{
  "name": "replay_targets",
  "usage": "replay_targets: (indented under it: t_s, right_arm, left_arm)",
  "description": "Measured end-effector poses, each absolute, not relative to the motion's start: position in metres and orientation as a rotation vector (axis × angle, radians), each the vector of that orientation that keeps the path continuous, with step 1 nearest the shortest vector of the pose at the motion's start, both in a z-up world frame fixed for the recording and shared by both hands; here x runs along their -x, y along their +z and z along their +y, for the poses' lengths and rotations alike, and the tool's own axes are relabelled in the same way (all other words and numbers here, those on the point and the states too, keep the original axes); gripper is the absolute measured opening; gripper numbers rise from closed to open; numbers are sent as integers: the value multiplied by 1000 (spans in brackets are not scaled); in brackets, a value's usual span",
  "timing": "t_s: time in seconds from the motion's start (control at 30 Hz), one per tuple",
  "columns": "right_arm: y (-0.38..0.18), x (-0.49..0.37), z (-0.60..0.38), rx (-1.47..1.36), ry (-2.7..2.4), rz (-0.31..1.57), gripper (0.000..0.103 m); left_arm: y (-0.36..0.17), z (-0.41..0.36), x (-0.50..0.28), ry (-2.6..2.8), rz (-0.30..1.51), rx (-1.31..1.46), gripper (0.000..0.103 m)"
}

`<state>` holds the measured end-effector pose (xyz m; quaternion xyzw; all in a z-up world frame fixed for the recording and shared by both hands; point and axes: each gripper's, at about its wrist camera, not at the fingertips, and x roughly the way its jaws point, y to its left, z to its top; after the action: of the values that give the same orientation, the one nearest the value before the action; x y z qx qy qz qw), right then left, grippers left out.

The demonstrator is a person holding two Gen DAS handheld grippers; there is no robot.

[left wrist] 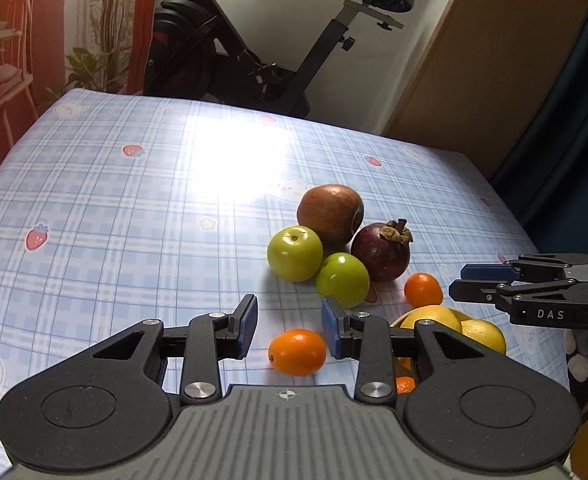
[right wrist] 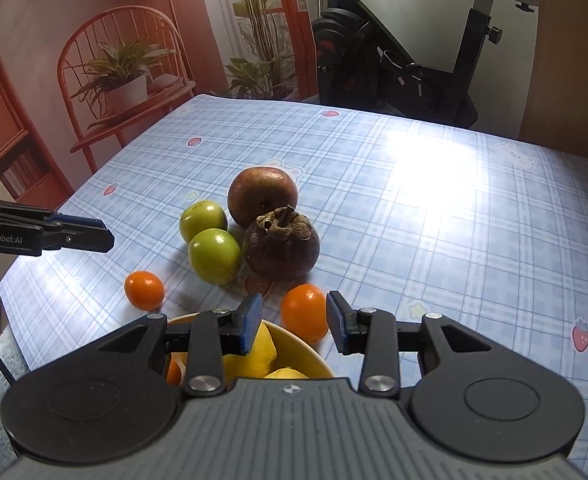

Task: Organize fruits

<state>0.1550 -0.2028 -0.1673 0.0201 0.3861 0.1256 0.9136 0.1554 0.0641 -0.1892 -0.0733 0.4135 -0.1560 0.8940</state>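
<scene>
Both claws hover low over a table point(left wrist: 134, 184) covered in pale blue checked cloth printed with strawberries and rabbits. The left claw point(left wrist: 290, 330) stands partly open with nothing gripped; a small orange kumquat-like fruit point(left wrist: 297, 352) lies on the cloth in the gap between its blue pads, apparently clear of the left pad, while contact with the right one cannot be told. The right claw point(right wrist: 294, 322) is likewise partly open and empty, and a second small orange fruit point(right wrist: 305, 317) lies on the cloth beyond its tips, seen through the gap.

Just beyond them a cluster of fruit sits touching: a large reddish-brown apple point(left wrist: 330, 214) at the back, two round green fruits point(left wrist: 295, 254) point(left wrist: 343, 279) in front of it, and a dark purple mangosteen point(left wrist: 380, 250) with a dried brown cap beside them.

A yellow bowl point(right wrist: 298, 346) lies beneath the right claw, holding yellow lemons point(left wrist: 484, 334) and a bit of orange fruit. A black exercise bike point(left wrist: 254, 48) stands behind the table.
</scene>
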Motion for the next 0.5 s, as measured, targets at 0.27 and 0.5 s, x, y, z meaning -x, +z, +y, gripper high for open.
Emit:
replay_targets:
  t_s: [0.27, 0.5]
  right_arm:
    - [-175, -167, -208, -40, 272, 806, 39]
    - [-183, -174, -213, -67, 278, 823, 39]
  left_arm:
    - [-209, 61, -155, -316, 909, 209, 54]
    - [-219, 60, -161, -306, 939, 223, 54]
